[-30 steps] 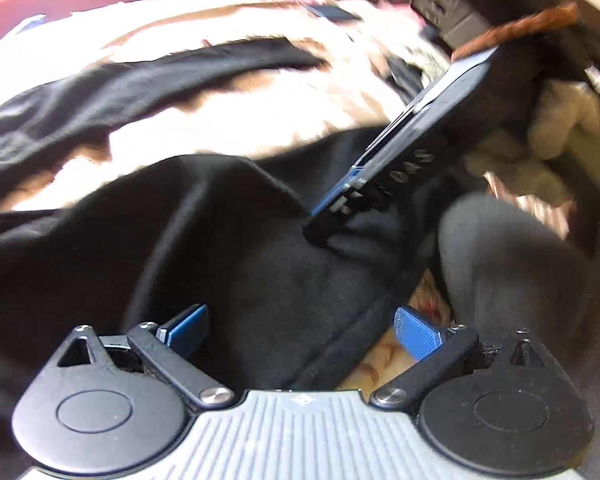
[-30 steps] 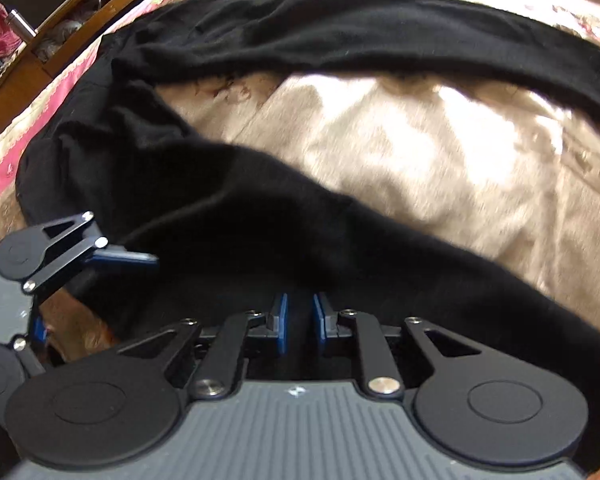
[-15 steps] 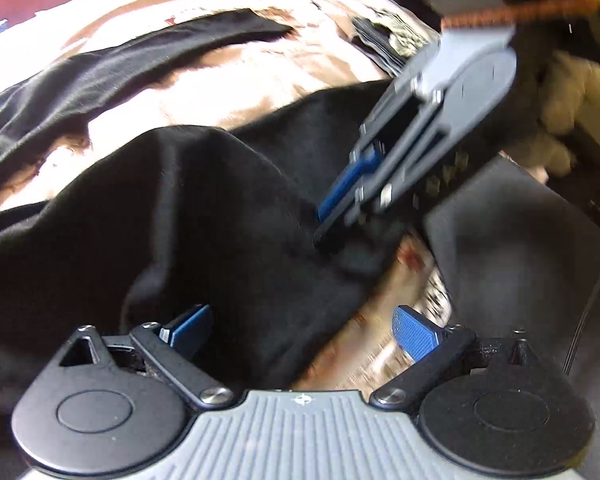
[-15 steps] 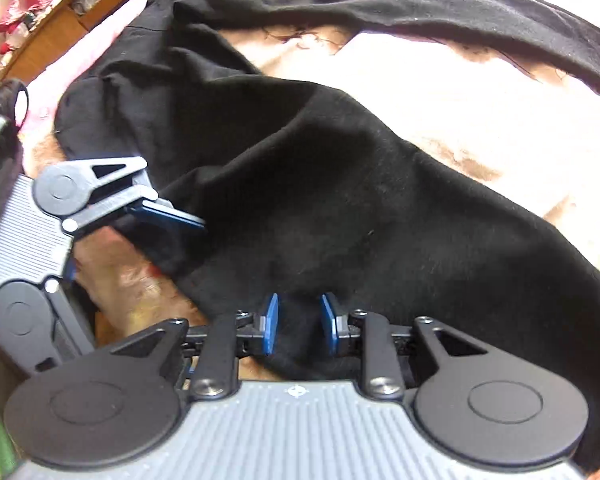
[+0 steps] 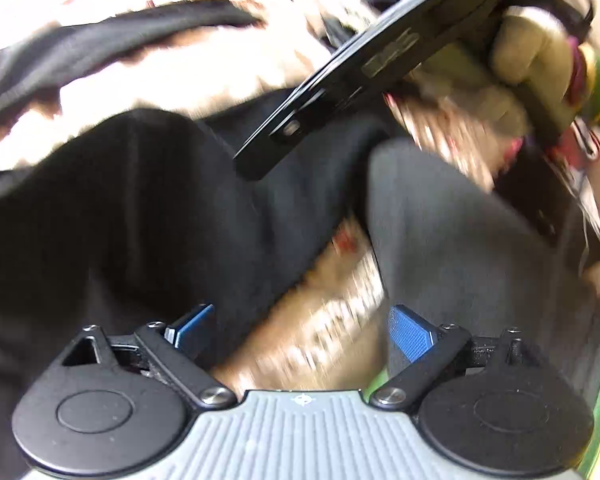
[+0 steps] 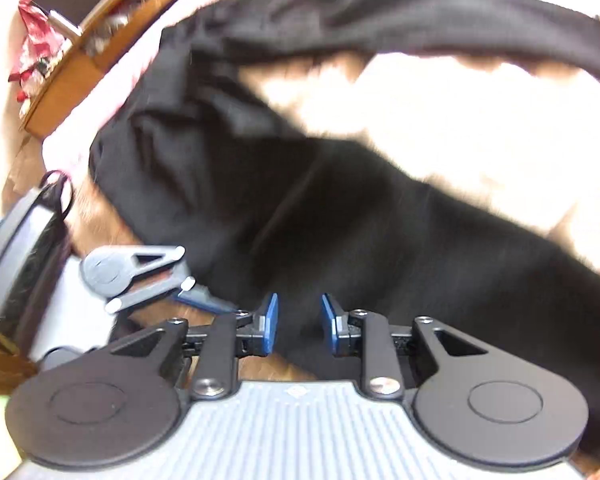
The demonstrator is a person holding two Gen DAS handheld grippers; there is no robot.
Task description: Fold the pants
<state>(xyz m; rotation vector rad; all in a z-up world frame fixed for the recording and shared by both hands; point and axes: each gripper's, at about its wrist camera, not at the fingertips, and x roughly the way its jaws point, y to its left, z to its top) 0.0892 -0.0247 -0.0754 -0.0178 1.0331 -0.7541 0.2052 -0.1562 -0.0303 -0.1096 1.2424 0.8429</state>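
Right tongs (image 6: 296, 322) had just been opening, black pants (image 6: 340, 216) hem between the pads, unpinched; left tongs (image 5: 300, 326) gaped wide. Step: re-gripping; next, pinch again.

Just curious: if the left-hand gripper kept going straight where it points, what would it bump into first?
Probably the patterned bedcover showing between its open jaws, right at the edge of the black pants; blur makes depth uncertain.
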